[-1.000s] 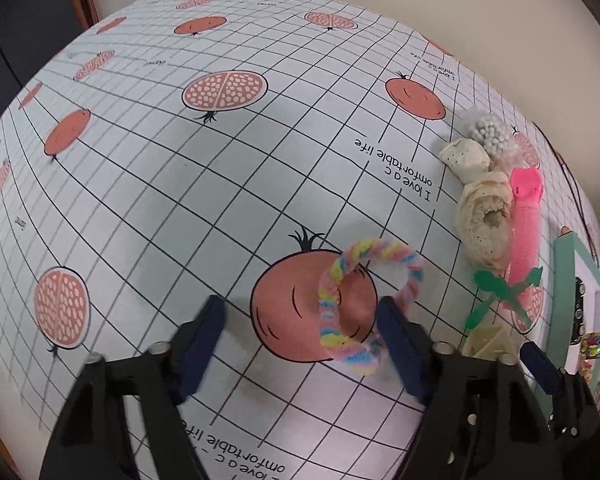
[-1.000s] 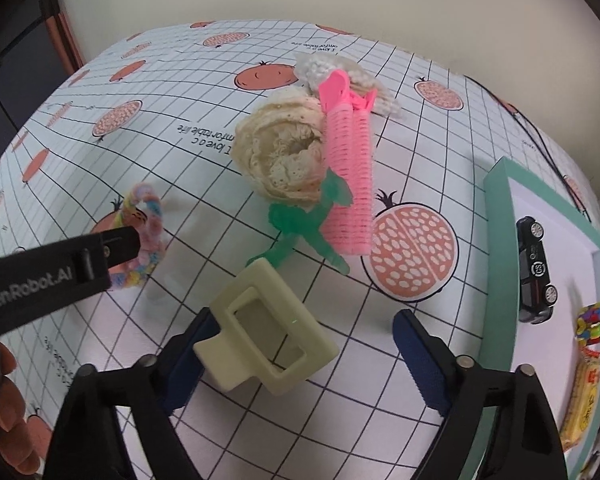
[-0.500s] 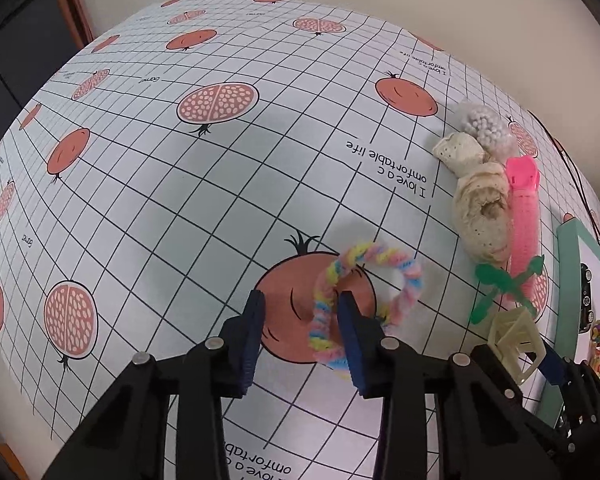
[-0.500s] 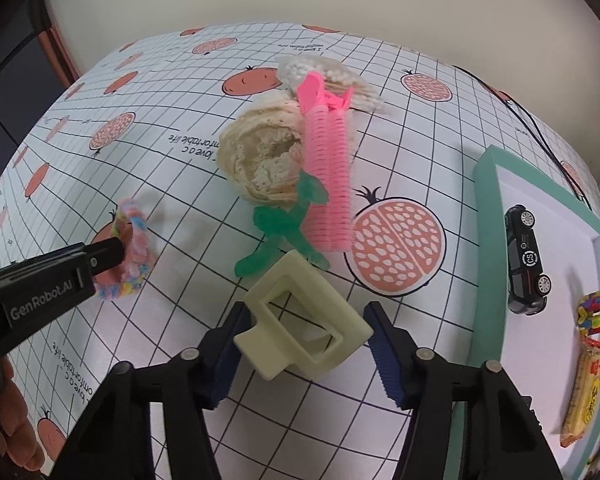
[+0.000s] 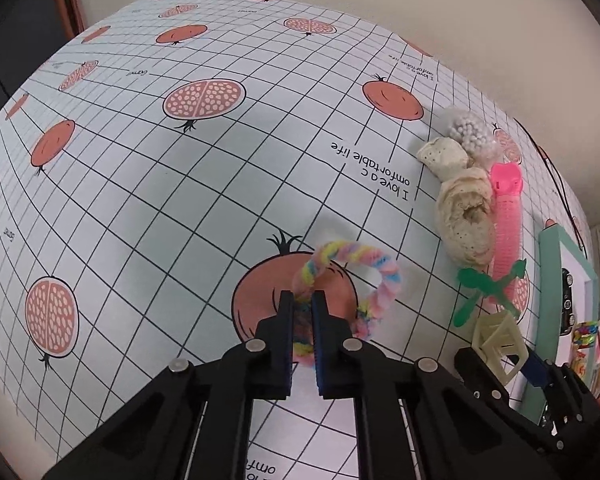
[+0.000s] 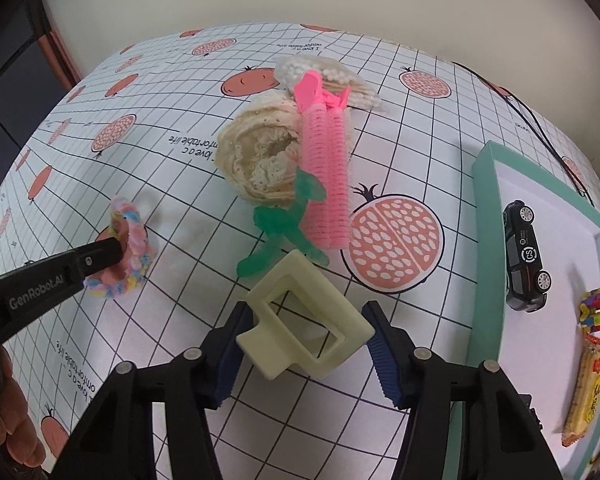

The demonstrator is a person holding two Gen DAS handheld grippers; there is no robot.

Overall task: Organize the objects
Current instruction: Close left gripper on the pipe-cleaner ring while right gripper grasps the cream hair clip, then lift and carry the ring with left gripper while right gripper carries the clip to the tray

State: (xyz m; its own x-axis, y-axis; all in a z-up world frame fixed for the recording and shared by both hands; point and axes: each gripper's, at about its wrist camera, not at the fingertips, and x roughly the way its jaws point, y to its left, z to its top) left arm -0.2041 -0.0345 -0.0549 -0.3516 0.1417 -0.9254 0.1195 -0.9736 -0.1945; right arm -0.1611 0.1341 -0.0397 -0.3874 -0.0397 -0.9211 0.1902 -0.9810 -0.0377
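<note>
Left of the hair-accessory pile (image 6: 296,160), the left gripper (image 5: 303,312) pinched the scrunchie (image 5: 352,280) upright, while the right gripper (image 6: 306,332) clamped the cream clip (image 6: 306,328) just before that pile, both likely readied for sorting together.

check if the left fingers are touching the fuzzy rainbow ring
Touching. The left wrist view shows the left gripper with both fingers pressed against the fuzzy rainbow ring, its band pinched between them with no gap.

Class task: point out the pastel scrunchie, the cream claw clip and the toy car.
pastel scrunchie (image 5: 384,276): left wrist view, far side of its fuzzy loop.
cream claw clip (image 6: 332,304): right wrist view, its frame's right bar.
toy car (image 6: 525,254): right wrist view, its roof.
</note>
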